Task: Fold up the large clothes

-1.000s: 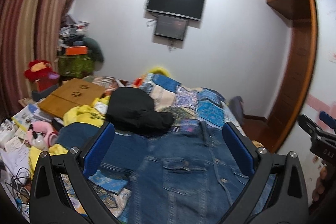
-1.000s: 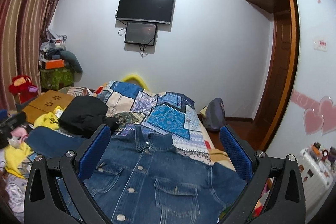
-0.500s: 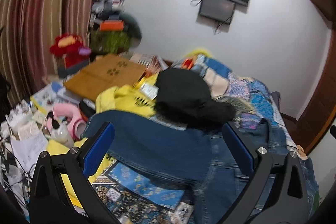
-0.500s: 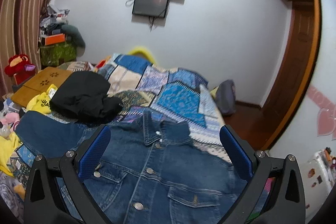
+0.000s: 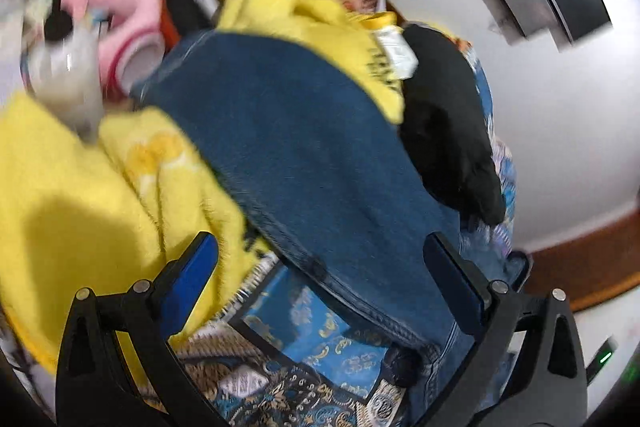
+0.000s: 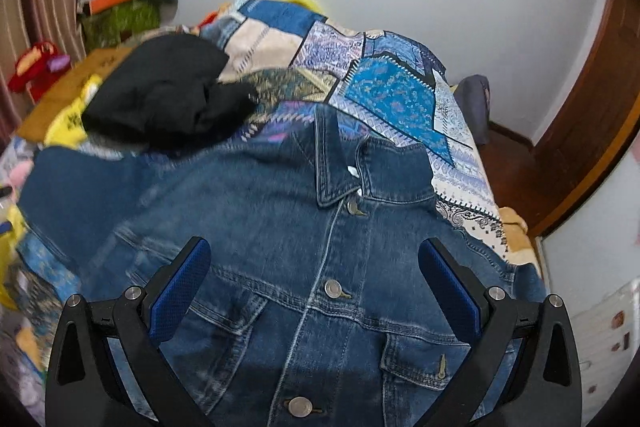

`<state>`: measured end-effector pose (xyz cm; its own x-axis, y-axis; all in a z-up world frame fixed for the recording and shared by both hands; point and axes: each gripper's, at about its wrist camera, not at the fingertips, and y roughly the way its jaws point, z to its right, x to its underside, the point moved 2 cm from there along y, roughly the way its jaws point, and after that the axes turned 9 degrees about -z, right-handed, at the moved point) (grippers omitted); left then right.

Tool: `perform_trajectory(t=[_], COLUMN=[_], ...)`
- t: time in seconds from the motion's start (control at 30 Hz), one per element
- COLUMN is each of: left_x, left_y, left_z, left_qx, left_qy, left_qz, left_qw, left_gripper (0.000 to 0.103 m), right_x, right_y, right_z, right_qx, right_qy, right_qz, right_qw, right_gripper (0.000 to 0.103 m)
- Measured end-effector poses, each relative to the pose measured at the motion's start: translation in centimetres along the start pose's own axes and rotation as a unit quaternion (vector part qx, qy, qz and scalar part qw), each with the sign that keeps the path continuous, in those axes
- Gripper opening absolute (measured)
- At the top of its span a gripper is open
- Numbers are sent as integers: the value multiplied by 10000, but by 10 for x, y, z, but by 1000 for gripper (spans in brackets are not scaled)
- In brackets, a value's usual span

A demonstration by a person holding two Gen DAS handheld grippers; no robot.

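Denim jacket (image 6: pixel 304 235) lies buttoned below the spread right gripper (image 6: pixel 314 279). Left gripper (image 5: pixel 320 283), also spread, hovers over its sleeve (image 5: pixel 304 147) (blurred); nearby yellow cloth (image 5: pixel 132 179) could get pinched too.

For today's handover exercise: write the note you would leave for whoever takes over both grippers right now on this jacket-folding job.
Left gripper: jaws open, empty, aimed at the jacket's outstretched sleeve.
Right gripper: jaws open, empty, over the chest.
Denim jacket: flat on the patchwork quilt, front up, buttoned, collar toward the wall. A black garment lies beside the shoulder; yellow fabric borders the sleeve.
Done: jacket spread out.
Left: every fold; likely start by bringing the sleeve across.
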<state>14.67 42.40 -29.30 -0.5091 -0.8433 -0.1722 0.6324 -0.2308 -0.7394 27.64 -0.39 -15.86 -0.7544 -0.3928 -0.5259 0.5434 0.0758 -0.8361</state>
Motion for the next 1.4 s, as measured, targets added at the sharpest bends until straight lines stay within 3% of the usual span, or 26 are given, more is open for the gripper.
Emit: perform_trajectory(t=[0.1, 0.23, 0.3, 0.47, 0.6, 0.83, 0.97, 1.1, 1.23, 1.3, 1.4], left_x=[-8, -19, -26, -37, -26, -7, -17, -38, -61, -63, -61], left_y=[9, 16, 16, 19, 6, 2, 25, 31, 36, 37, 32], left_z=[-16, -16, -15, -18, -10, 9, -9, -27, -22, -14, 0], left_qx=[220, 399, 412, -89, -357, -13, 16, 192, 109, -191, -848], left_qy=[-265, -376, -441, -489, -247, 214, -344, -880, -871, -793, -509], left_qz=[32, 134, 208, 115, 126, -45, -355, -201, -277, -256, -42], left_qw=[9994, 9984, 9980, 9987, 9990, 9998, 9988, 9957, 9958, 9963, 9951], left_gripper=[101, 91, 90, 78, 76, 76, 75, 72, 72, 67, 39], right_x=[1, 1, 2, 4, 5, 7, 8, 11, 11, 12, 14], right_y=[4, 14, 19, 19, 17, 20, 19, 15, 15, 14, 10], right_z=[-6, -8, -9, -4, 0, -3, -4, 0, 5, 10, 18], right_qx=[124, -341, -362, -304, -249, -601, -586, -667, -649, -721, -897], right_qy=[-187, -136, -110, -25, 19, 93, 91, 161, 295, 451, 666], right_qz=[-73, -333, -399, -421, -368, -493, -494, -480, -534, -563, -559], right_qw=[9997, 9988, 9985, 9986, 9990, 9969, 9970, 9965, 9960, 9948, 9922], right_gripper=[103, 103, 103, 103, 103, 103, 103, 103, 103, 103, 103])
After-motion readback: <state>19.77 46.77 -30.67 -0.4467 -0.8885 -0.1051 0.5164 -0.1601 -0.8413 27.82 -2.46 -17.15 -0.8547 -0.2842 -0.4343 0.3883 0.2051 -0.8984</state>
